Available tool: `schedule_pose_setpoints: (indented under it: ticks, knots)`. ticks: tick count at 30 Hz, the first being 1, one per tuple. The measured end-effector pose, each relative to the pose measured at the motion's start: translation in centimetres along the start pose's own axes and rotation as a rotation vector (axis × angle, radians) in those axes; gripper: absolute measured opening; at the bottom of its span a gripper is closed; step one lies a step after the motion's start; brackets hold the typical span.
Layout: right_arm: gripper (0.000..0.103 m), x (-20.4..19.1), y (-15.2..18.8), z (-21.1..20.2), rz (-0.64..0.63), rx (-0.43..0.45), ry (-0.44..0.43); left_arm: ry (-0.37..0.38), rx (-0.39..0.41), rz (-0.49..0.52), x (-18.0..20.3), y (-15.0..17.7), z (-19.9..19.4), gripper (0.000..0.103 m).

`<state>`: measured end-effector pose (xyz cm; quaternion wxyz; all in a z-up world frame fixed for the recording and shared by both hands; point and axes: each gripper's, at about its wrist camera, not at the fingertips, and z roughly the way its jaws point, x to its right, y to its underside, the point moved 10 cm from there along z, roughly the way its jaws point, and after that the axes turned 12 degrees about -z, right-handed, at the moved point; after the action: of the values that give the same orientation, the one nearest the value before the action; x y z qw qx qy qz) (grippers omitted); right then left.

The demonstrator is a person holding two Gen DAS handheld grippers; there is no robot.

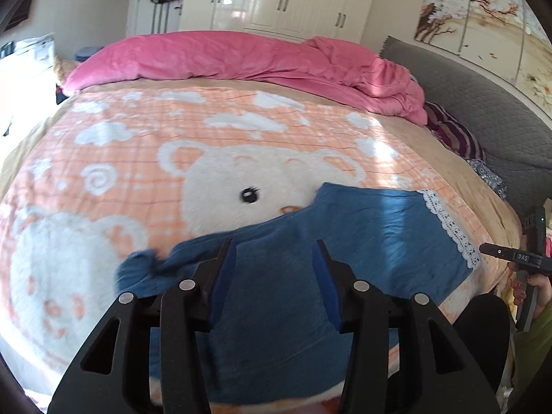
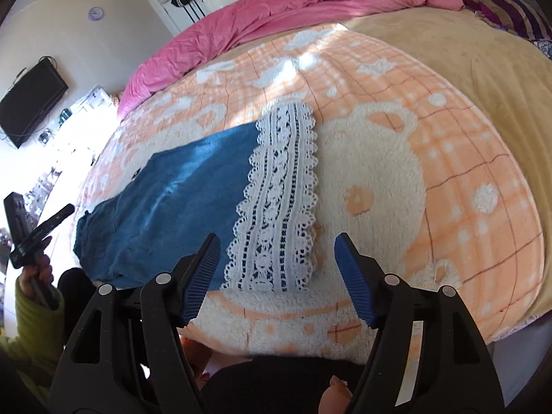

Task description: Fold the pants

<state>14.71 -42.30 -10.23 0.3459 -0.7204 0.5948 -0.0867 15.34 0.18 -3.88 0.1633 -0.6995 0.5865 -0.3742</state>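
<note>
Lying flat on the bear-print blanket [image 2: 448, 158] near its front edge, the blue pants [image 2: 165, 200] run lengthwise along that edge, white lace cuff [image 2: 276, 200] at one end, bunched waist at the other. Above the waist end, the left tool [image 1: 276, 258] stands partly open and holds nothing. Near the lace cuff, the right tool [image 2: 276, 252] stands wider and also holds nothing.

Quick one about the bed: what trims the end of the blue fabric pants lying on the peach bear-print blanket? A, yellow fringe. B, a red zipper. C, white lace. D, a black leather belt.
C: a scalloped band of white lace edges the blue fabric pants on the peach bear-print blanket.
</note>
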Motion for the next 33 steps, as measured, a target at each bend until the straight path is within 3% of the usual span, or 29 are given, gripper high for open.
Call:
schedule_pose_setpoints:
  ticks: [3, 9, 11, 13, 15, 16, 21, 23, 28, 30, 32, 33]
  knots:
    - [0.062, -0.1, 0.4, 1.1, 0.006, -0.024, -0.034, -0.058, -0.005, -0.037, -3.3, 0.9, -1.5, 0.05]
    - [0.062, 0.0, 1.1, 2.5, 0.043, -0.052, -0.08, -0.171, -0.042, -0.151, -9.5, 2.8, -2.5, 0.052]
    - [0.054, -0.7, 1.3, 2.7, 0.046, -0.067, -0.132, -0.18, -0.067, -0.181, -10.4, 3.4, -2.2, 0.053]
    - [0.049, -0.9, 1.5, 3.0, 0.017, -0.087, -0.112, -0.18, -0.089, -0.196, -10.6, 3.8, -1.7, 0.053]
    - [0.024, -1.2, 1.3, 3.2, 0.006, -0.092, -0.117, -0.18, -0.108, -0.204, -10.7, 4.1, -0.7, 0.053]
    - [0.02, -1.7, 1.2, 3.1, 0.009, -0.084, -0.149, -0.184, -0.112, -0.207, -10.6, 4.3, -0.4, 0.053]
    - [0.017, -1.5, 0.7, 1.8, -0.047, -0.107, -0.081, -0.235, -0.094, -0.175, -10.3, 3.9, 0.4, 0.054]
    - [0.013, -0.4, 0.4, 1.2, -0.076, -0.126, -0.009, -0.264, -0.096, -0.171, -10.5, 3.9, 0.8, 0.055]
    - [0.017, 1.1, 1.8, 2.8, -0.061, -0.198, 0.017, -0.271, -0.105, -0.187, -10.9, 4.1, 1.6, 0.056]
    - [0.026, 1.1, 1.5, 2.6, -0.046, -0.17, 0.0, -0.266, -0.098, -0.205, -11.2, 4.0, 1.4, 0.059]
    - [0.047, 1.0, 1.3, 2.1, -0.021, -0.142, -0.041, -0.253, -0.089, -0.228, -11.5, 3.9, 1.2, 0.059]
    - [0.049, 1.3, 1.1, 1.7, -0.01, -0.126, -0.03, -0.251, -0.087, -0.239, -11.7, 3.9, 1.1, 0.059]
